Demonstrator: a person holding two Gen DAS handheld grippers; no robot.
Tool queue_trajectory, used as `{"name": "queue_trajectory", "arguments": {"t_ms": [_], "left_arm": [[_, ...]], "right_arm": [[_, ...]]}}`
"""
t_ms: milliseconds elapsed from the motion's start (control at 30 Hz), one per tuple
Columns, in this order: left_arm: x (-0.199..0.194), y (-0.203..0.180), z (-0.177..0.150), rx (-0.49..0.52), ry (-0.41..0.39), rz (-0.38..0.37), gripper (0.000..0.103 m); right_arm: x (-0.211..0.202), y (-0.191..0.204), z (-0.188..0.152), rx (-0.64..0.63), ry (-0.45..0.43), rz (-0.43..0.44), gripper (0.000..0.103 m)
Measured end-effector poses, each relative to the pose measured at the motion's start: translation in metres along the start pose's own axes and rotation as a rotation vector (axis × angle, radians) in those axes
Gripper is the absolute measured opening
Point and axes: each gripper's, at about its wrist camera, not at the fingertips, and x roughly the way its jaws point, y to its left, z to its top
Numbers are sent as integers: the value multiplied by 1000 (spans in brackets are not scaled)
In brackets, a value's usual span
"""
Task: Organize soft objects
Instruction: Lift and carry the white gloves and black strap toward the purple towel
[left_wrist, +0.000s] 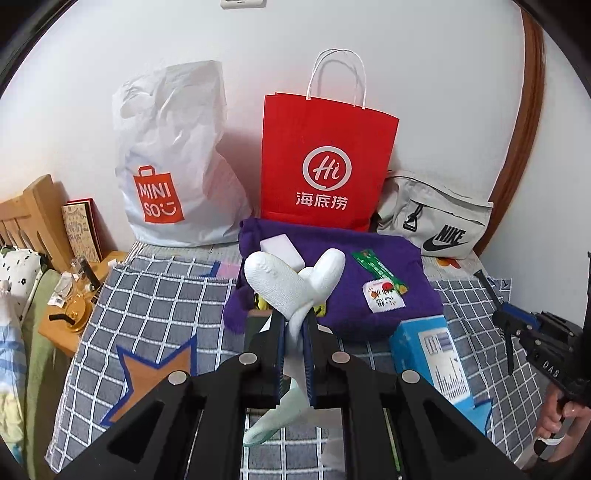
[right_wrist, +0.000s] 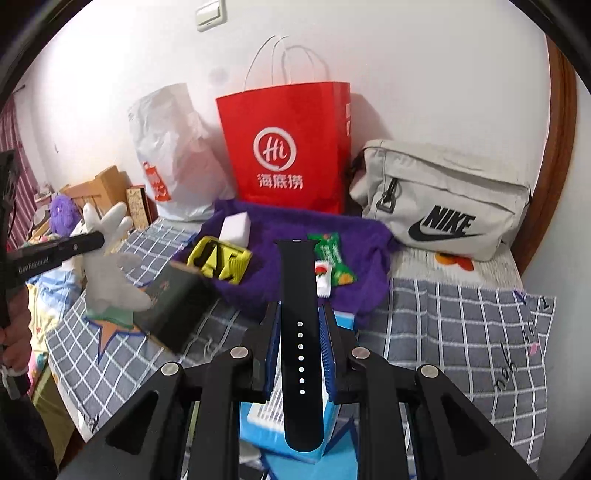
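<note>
My left gripper (left_wrist: 294, 325) is shut on a pair of white socks (left_wrist: 291, 284) with pale green cuffs, held above the checked bedspread (left_wrist: 155, 295); the socks also show in the right wrist view (right_wrist: 107, 273), with the left gripper (right_wrist: 98, 240) at the left. My right gripper (right_wrist: 299, 314) is shut on a black watch strap (right_wrist: 299, 332) with a row of holes, held over a blue box (right_wrist: 273, 413). A purple fuzzy cloth (left_wrist: 388, 295) lies ahead, bearing a white sponge (left_wrist: 280, 247), a green snack packet (left_wrist: 380, 273) and a yellow object (right_wrist: 219, 258).
Against the wall stand a white Miniso plastic bag (left_wrist: 173, 166), a red paper bag (left_wrist: 325, 158) and a grey Nike pouch (left_wrist: 432, 218). A dark green box (right_wrist: 177, 306) lies on the bed. A wooden bedside table (left_wrist: 77, 299) with small items is at the left.
</note>
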Motion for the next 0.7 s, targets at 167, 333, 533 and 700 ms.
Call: {"name": "queue_trajectory", "arguments": {"t_ms": [167,333,533,700], "left_arm": [[14,0,14,-13,-6,-5,9],[30,4,24,-31,-1,-4,9],[43,8,37,-38,2,-5,9],[51,8,50,-31,-8,-5,9]], "right_arm": [[12,-6,16,14,2,4,20],[25,-10,28,13,4,5,20],[40,-13,42,16,1,11,20],[52,-14,56,5,-3,12,20]]}}
